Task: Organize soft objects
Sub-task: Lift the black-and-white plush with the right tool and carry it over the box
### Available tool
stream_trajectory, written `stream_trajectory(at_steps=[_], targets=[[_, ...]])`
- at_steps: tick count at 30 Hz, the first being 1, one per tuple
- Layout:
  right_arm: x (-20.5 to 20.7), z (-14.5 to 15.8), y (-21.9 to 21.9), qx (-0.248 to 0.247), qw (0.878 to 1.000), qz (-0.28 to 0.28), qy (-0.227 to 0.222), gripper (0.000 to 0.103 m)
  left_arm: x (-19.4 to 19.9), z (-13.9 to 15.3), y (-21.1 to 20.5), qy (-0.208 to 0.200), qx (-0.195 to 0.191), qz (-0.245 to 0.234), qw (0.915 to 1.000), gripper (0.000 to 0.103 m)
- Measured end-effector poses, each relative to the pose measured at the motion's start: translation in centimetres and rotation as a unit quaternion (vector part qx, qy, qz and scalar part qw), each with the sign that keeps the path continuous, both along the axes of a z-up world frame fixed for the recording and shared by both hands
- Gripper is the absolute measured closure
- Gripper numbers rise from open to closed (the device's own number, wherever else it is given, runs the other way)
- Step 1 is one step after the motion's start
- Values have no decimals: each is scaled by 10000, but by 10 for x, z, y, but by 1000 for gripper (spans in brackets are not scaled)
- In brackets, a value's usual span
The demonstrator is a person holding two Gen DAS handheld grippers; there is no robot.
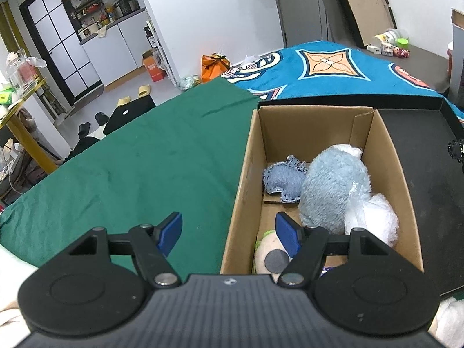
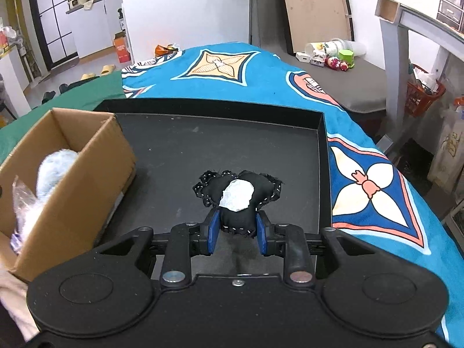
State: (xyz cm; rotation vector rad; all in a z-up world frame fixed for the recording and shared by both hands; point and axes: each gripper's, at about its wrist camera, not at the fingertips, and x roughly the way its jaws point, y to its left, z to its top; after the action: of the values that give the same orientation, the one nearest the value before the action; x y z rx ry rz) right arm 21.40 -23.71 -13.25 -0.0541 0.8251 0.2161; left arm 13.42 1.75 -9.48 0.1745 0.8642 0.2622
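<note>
Your right gripper (image 2: 237, 232) is pinching the black stuffed toy (image 2: 237, 197) by its lower end, right of the cardboard box (image 2: 69, 200); it's risking slipping. Your left gripper (image 1: 229, 232) is hanging open, empty.

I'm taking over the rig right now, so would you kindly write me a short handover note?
Right gripper: shut on the black stitched toy, held above the black tray.
Left gripper: open, empty, over the near left edge of the cardboard box.
Done: blue plush, denim toy and other soft things are in the box.
Left: put the black toy in the box.
</note>
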Motion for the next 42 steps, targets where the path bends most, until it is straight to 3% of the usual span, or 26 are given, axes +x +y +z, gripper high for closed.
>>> stream_trajectory(at_steps=[21, 42], targets=[[-30, 43, 29, -86, 9992, 186, -346, 76, -4, 2, 12, -75, -440, -70, 9990, 37], [-46, 82, 103, -26, 9935, 902, -693, 76, -4, -3, 33, 52, -923, 121, 9956, 46]])
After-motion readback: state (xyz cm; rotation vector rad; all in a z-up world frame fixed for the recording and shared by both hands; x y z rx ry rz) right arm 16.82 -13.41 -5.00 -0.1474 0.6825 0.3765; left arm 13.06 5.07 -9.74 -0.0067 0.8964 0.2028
